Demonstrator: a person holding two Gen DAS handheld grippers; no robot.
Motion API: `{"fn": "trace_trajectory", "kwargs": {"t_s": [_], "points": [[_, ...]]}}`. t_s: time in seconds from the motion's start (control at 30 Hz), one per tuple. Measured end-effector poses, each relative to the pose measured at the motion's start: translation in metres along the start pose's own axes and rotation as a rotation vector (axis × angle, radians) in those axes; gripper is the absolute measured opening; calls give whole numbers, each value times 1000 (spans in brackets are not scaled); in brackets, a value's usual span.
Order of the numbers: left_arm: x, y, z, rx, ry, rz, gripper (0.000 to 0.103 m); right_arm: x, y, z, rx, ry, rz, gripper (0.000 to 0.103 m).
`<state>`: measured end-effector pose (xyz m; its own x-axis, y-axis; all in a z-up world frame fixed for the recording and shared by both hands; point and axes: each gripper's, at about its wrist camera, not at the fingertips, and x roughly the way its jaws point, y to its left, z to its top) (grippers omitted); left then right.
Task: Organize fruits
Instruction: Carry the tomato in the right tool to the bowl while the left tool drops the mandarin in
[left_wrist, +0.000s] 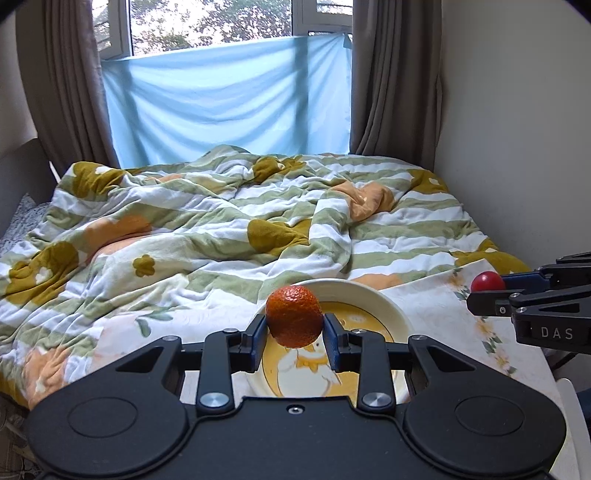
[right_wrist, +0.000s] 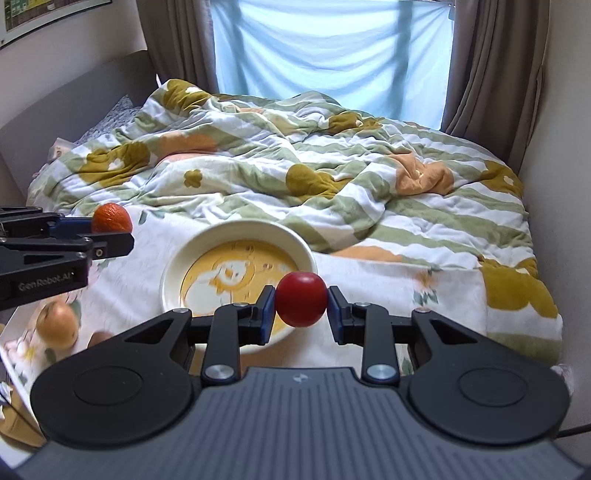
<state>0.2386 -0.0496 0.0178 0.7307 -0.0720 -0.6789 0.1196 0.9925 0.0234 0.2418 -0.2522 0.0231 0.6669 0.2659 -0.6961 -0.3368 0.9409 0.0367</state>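
Note:
My left gripper (left_wrist: 294, 325) is shut on an orange tangerine (left_wrist: 293, 315) and holds it in the air above the near part of a cream plate (left_wrist: 395, 310) with a yellow cartoon print. My right gripper (right_wrist: 301, 308) is shut on a small red round fruit (right_wrist: 301, 299), held above the plate's (right_wrist: 173, 269) near right rim. In the left wrist view the right gripper (left_wrist: 480, 291) with the red fruit (left_wrist: 487, 281) shows at the right edge. In the right wrist view the left gripper (right_wrist: 114, 236) with the tangerine (right_wrist: 111, 218) shows at the left.
The plate rests on a floral cloth (right_wrist: 369, 280) over a small table by a bed with a rumpled striped quilt (right_wrist: 295, 155). A yellowish apple (right_wrist: 59, 325) and a brown fruit (right_wrist: 100, 338) lie at the table's left. A wall stands at the right.

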Motion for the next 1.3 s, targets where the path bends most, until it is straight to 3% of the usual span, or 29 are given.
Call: {"fn": "trace_trajectory", "kwargs": {"t_s": [0.23, 0.5, 0.73, 0.8, 0.87, 0.9, 1.0, 1.3], "points": [[73, 6, 17, 25, 81, -63, 36, 51, -6, 30, 42, 12, 1, 45], [144, 0, 17, 70, 170, -101, 36, 96, -11, 42, 79, 51, -14, 45], [171, -6, 9, 108, 216, -117, 37, 114, -18, 41, 89, 79, -27, 45], [170, -5, 10, 104, 214, -124, 45, 115, -19, 40, 92, 85, -30, 45], [164, -4, 11, 109, 195, -122, 92, 116, -21, 41, 93, 88, -32, 45], [159, -3, 12, 114, 174, -116, 99, 116, -22, 41, 94, 88, -32, 45], [143, 1, 15, 123, 142, -117, 101, 115, -24, 43, 97, 88, -31, 45], [111, 25, 8, 40, 191, -90, 101, 125, -12, 46, 22, 104, 4, 45]]}}
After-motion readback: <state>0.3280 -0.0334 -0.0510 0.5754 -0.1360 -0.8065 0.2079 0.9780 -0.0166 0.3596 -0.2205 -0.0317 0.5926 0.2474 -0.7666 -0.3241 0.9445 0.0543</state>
